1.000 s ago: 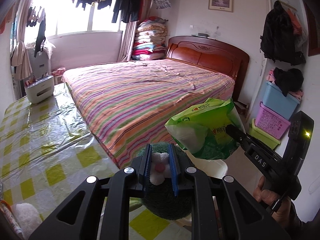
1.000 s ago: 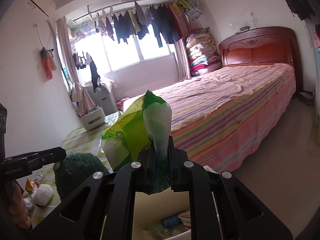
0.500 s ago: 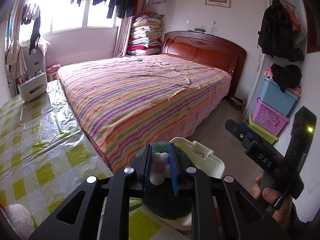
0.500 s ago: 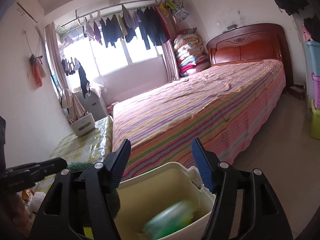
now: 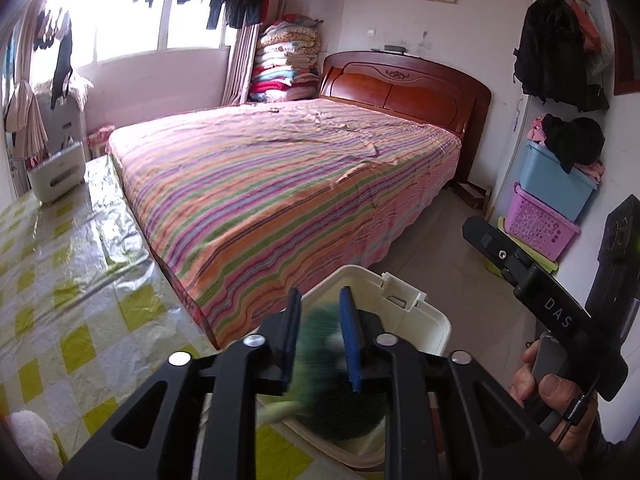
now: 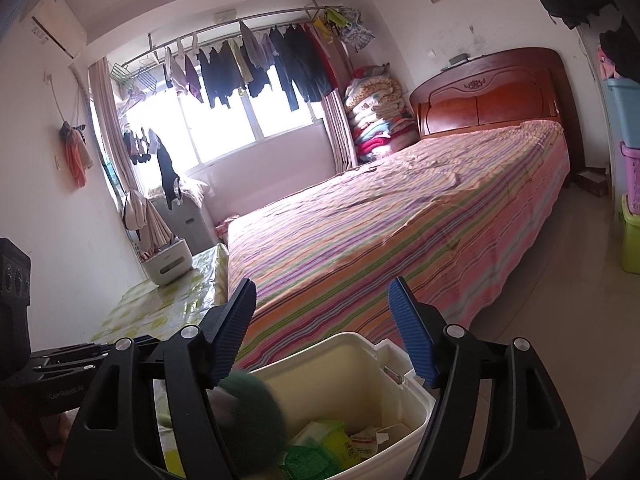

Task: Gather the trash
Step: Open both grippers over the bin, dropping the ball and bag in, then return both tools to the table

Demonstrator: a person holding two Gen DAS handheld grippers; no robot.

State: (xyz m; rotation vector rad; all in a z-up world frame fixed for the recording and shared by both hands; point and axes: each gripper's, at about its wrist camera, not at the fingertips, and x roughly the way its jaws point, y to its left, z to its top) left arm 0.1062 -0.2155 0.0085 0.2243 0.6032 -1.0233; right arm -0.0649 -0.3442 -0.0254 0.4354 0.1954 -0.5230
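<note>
My left gripper (image 5: 320,304) hangs over the white bin (image 5: 432,328) with its jaws opening. A green fuzzy ball (image 5: 320,332) is blurred between the blue pads and is slipping down, no longer pinched. In the right wrist view the same green fuzzy ball (image 6: 252,404) is at the near left rim of the bin (image 6: 360,360). My right gripper (image 6: 322,300) stands open above the bin, jaws still widening, with nothing between them. A green plastic bag (image 6: 320,444) lies inside the bin among other wrappers.
The bin stands on the floor between a table with a yellow-checked cloth (image 5: 72,280) and the striped bed (image 5: 280,184). A white fluffy lump (image 5: 32,436) lies on the table's near edge. Coloured storage crates (image 5: 548,200) line the right wall. A hand (image 5: 560,400) holds the right gripper.
The right gripper opened and the green bag dropped into the bin. The left jaws, shut on the fuzzy ball before, have parted and the ball is sliding down.
</note>
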